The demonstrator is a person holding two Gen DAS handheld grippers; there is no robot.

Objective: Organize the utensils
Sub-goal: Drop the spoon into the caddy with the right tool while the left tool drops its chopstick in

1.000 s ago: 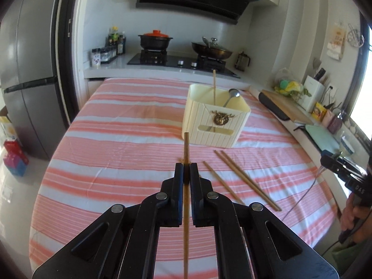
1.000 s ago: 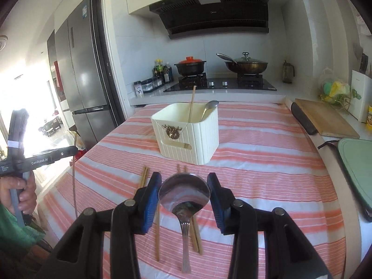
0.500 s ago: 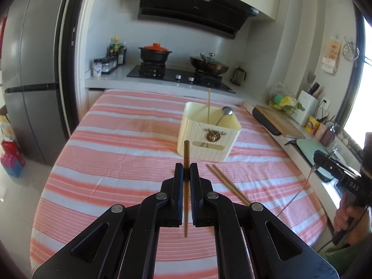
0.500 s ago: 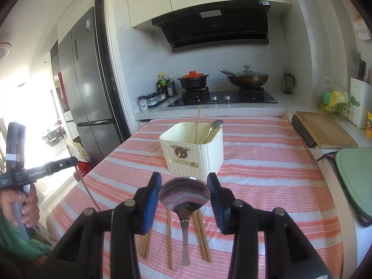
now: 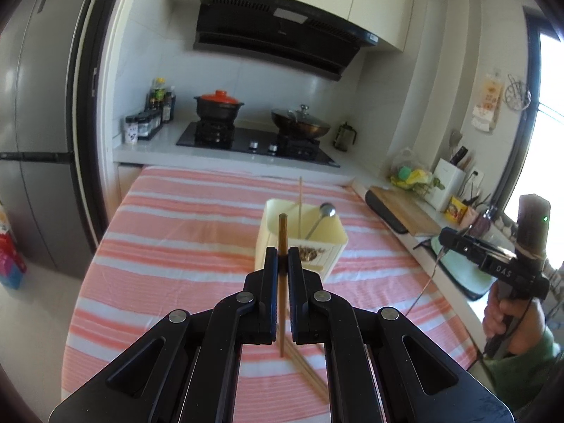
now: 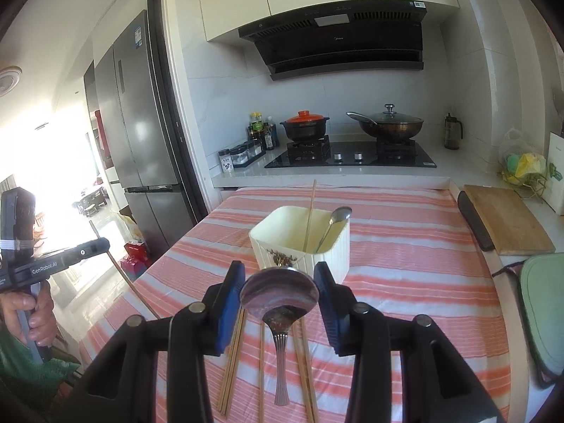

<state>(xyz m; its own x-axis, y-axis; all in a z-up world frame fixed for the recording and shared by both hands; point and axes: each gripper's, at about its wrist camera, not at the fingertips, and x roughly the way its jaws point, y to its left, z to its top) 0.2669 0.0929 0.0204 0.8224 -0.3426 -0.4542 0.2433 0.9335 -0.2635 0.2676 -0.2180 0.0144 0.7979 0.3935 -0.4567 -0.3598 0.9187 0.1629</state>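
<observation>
Since the earlier frame you lifted both tools: left gripper pinched a chopstick, right gripper clamped a spoon; either could slip short of the holder at frame centre.

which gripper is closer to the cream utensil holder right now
Hard to call; probably the right. The right gripper, shut on the spoon, sits just short of the cream utensil holder. The left gripper, shut on a chopstick, lines up before it, seemingly raised.
</observation>
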